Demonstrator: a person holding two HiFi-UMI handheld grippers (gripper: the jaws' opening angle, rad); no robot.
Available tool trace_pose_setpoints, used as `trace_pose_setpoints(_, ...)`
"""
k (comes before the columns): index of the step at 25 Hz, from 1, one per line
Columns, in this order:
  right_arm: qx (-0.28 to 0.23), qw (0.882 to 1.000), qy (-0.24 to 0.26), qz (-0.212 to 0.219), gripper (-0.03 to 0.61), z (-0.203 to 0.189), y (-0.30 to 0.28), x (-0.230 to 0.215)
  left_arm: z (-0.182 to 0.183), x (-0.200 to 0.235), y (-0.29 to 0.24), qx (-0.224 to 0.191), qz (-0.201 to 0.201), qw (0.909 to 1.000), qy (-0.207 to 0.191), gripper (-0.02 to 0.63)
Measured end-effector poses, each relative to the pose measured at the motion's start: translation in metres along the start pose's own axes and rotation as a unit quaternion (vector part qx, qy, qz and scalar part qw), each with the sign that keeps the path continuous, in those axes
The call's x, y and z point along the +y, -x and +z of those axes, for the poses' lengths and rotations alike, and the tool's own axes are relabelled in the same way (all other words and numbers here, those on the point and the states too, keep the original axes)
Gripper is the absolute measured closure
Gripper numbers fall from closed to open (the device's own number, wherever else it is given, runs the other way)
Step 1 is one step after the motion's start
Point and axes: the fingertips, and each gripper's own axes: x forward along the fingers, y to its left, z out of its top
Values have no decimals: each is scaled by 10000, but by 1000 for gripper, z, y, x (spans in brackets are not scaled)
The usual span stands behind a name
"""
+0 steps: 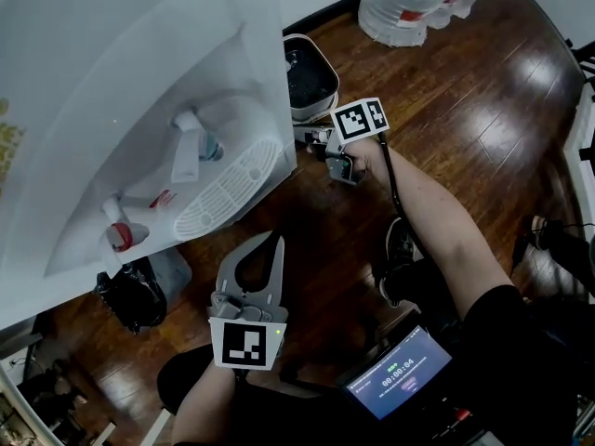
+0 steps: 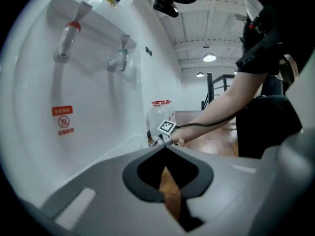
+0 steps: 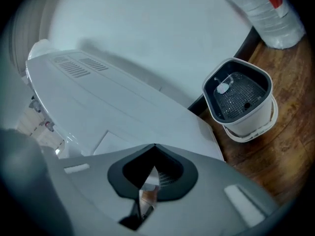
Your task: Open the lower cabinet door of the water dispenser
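Grey jaws of the left claw [image 1: 275,242] are pressed tip to tip with nothing between them. It hangs nearest the person, in front of the drip tray [image 1: 228,189] and well apart from it. Its own view looks up the dispenser [image 2: 88,82] front at the two taps, so it points above where the door should be.

The right claw [image 1: 300,135] is farther out, just beside the dispenser's [image 1: 139,82] right front corner. It is also closed and empty, with its tips meeting in front of the white vented side panel [image 3: 123,97].

The lower door itself shows in no view. I judge it lies under the drip tray on the front face, hidden from the head view by the overhang. That places it below and to the left of the right claw, and ahead of and below the left. It is probably an upright panel with its long axis vertical, though I cannot tell which edge carries the hinge. The right claw is the nearer one, and it needs to drop down and spread before it can catch an edge.

Past the corner, a white bin [image 1: 316,108] stands on the wood floor [image 1: 465,100]. It holds a dark mesh insert with one small pale piece on it. Farthest off stand clear bottles [image 1: 409,3] with red labels.
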Motion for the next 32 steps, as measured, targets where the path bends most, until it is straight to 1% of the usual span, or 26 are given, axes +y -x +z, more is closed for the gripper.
trace_pose_setpoints(1,119,9999,19,81,577,-1,1,1,0,0,0,21,20,10000,23,591)
trace_pose_setpoints(4,338,9990,-69,268,578,-4,3,4,0,1,0,50,60,9996,269,591)
trace_pose_setpoints(6,390,9982,-254,386,578,-8,5,5,1,0,-1,45,55,9996,278,591)
trace_pose_setpoints(8,433,9976,-222,500,578,-12,8,8,1,-1,-2,55,28,9997,247,591)
trace_pose_setpoints(9,475,9974,-92,527,578,-14,10,10,0,-2,-3,53,21,9997,248,591)
trace_pose_setpoints(10,571,9970,164,502,577,-17,12,11,0,-2,-3,50,26,9997,258,591)
trace_pose_setpoints(11,746,9947,582,399,575,-20,14,12,0,-1,-4,45,44,9996,265,591)
trace_pose_setpoints(12,981,9880,1170,213,575,-24,16,11,-1,0,-4,40,71,9996,268,591)
trace_pose_setpoints(13,1228,9741,1899,-2,573,-29,18,9,-1,1,-3,41,100,9996,271,591)
trace_pose_setpoints(14,1442,9526,2671,-175,475,-34,19,8,-1,2,-3,53,127,9995,286,591)
trace_pose_setpoints(15,1593,9282,3350,-282,421,-38,20,9,-1,3,-2,67,150,9994,313,591)
trace_pose_setpoints(16,1654,9078,3840,-334,378,-40,20,10,-1,3,-1,79,163,9993,333,591)
trace_pose_setpoints(17,1625,8952,4136,-346,354,-39,18,13,-1,4,-1,95,167,9992,342,591)
trace_pose_setpoints(18,1550,8888,4300,-337,332,-38,15,16,-1,4,-2,108,167,9992,353,591)
trace_pose_setpoints(20,1448,8795,4523,-298,320,-38,7,21,-1,5,-2,104,166,9991,363,591)
trace_pose_setpoints(22,1454,8687,4727,-271,307,-41,-5,26,-1,6,-2,107,165,9992,350,591)
trace_pose_setpoints(23,1460,8654,4786,-280,288,-41,-8,28,-1,5,-2,107,165,9992,354,591)
trace_pose_setpoints(24,1448,8650,4796,-292,285,-41,-9,28,-1,5,-1,108,163,9992,359,591)
trace_pose_setpoints(27,1420,8685,4738,-333,322,-43,-5,29,0,5,1,115,145,9992,362,591)
trace_pose_setpoints(29,1519,8650,4772,-317,327,-49,1,30,1,3,4,121,140,9992,364,591)
trace_pose_setpoints(32,1741,8556,4865,-298,342,-65,15,31,0,2,10,126,167,9983,544,591)
